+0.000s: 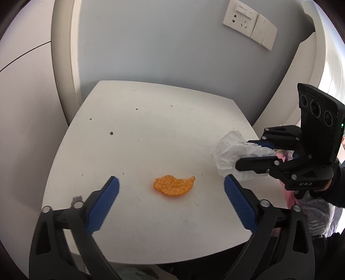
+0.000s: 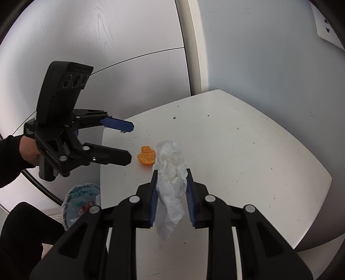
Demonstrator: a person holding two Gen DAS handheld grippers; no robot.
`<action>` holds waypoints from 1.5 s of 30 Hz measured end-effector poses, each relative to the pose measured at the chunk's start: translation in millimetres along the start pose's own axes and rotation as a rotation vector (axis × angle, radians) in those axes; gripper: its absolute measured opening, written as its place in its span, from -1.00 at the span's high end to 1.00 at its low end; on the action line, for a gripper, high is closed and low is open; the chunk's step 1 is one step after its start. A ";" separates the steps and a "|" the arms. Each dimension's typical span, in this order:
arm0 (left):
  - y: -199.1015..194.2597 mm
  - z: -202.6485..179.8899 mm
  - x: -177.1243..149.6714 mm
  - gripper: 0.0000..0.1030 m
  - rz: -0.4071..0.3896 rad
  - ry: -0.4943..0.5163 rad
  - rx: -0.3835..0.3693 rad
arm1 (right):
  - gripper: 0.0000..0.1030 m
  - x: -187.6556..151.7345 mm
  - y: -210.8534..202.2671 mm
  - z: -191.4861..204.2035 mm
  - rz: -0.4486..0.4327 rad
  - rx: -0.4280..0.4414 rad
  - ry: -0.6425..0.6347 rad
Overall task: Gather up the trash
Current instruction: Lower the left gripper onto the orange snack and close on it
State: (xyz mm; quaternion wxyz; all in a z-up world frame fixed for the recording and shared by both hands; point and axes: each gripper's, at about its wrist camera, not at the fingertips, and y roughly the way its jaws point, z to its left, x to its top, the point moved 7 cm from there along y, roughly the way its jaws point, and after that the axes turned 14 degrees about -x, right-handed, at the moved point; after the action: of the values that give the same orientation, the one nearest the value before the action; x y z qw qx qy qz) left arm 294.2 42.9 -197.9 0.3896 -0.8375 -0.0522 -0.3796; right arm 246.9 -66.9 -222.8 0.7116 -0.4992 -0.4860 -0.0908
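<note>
You're in a plain indoor room: a small white table (image 1: 151,120) ahead of your tongs, wall sockets (image 1: 241,18) above it.

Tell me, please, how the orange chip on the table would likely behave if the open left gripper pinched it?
The orange chip looks thin and rough, so it is probably brittle and may crack. It lies flat on the table, so the left gripper may struggle to get under it. It probably weighs very little.

Crumpled tissue (image 2: 171,172) between right gripper (image 2: 171,170) fingers (image 2: 153,193) — above table (image 2: 248,150).
</note>
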 end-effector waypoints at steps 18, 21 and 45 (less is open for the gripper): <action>15.3 8.5 -3.0 -0.03 0.029 0.062 -0.031 | 0.54 -4.0 -14.1 -1.5 -0.007 -0.010 0.011; 16.3 7.4 -5.2 -0.03 0.029 0.070 -0.029 | 0.54 -4.0 -15.9 -1.0 -0.005 -0.012 0.009; 16.8 6.7 -11.3 0.70 0.013 0.105 0.032 | 0.54 -1.4 -14.3 3.1 -0.002 -0.025 -0.005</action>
State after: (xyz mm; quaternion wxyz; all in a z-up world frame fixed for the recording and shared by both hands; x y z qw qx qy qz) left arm 296.6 38.2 -218.6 0.4078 -0.8104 -0.0324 -0.4194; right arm 235.5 -71.8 -214.9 0.7040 -0.5079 -0.4870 -0.0967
